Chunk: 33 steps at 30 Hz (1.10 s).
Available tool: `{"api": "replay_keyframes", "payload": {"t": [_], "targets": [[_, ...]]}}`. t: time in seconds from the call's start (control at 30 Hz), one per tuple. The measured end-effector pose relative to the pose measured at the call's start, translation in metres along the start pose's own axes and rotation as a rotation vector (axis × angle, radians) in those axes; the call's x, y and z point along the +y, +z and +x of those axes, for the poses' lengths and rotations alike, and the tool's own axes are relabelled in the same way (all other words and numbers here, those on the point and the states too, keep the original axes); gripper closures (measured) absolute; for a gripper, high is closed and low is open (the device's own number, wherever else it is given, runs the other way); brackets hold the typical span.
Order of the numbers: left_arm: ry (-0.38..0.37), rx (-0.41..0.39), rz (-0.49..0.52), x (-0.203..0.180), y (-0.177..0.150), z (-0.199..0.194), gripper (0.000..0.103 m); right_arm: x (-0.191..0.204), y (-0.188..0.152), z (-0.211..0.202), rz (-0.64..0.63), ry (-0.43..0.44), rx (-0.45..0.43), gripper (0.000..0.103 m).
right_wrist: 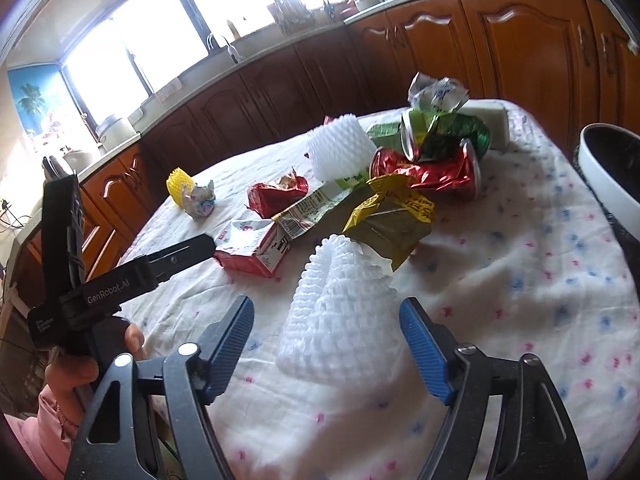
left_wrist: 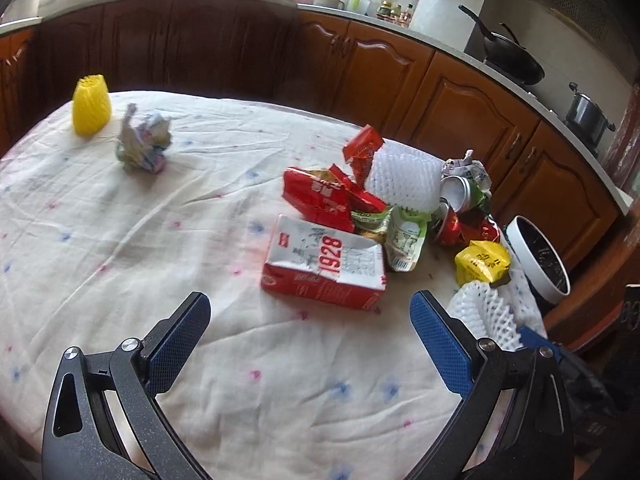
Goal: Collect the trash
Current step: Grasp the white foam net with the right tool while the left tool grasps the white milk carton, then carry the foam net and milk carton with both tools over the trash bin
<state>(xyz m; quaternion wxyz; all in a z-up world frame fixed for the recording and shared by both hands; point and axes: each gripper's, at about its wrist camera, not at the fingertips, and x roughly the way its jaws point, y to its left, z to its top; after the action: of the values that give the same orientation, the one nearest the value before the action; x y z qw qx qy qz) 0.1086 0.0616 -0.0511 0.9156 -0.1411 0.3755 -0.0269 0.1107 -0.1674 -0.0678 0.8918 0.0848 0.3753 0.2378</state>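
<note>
A kitchen: brown wooden cabinets (left_wrist: 384,76) run under a pale countertop (left_wrist: 472,56) that curves round the room, bright daylight floods through a wide window (right_wrist: 168,24), and a black wok (left_wrist: 512,60) sits beside a steel pot (left_wrist: 588,114)

Both hand-held grippers, left (left_wrist: 310,312) & right (right_wrist: 326,316), jaws apart, angled down.

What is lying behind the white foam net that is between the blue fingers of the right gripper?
Directly behind the white foam net lies a yellow wrapper, with a crushed red can and a green one further back. The net hides the wrapper's near edge and the cloth under it.
</note>
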Motion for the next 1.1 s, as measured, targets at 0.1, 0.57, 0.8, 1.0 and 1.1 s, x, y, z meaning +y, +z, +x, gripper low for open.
{"api": "replay_keyframes", "payload": {"t": [0.1,0.57,0.8,1.0,1.1], "targets": [[0.019,-0.002,0.063,-0.012,0.006,0.009,0.001,-0.008,0.002,0.014,0.026,0.010,0.046,0.051],[0.099,0.107,0.174,-0.031,0.014,0.066,0.001,-0.035,0.006,-0.015,0.066,0.057,0.020,0.094],[0.089,0.088,0.168,-0.030,0.012,0.064,0.013,-0.046,0.006,-0.036,0.093,0.091,-0.014,0.094],[0.058,0.037,0.147,-0.037,0.008,0.039,0.013,-0.067,0.009,-0.058,0.128,0.073,-0.067,0.094],[0.025,0.000,0.151,-0.048,0.009,0.019,0.013,-0.079,0.013,-0.069,0.147,0.061,-0.100,0.094]]}}
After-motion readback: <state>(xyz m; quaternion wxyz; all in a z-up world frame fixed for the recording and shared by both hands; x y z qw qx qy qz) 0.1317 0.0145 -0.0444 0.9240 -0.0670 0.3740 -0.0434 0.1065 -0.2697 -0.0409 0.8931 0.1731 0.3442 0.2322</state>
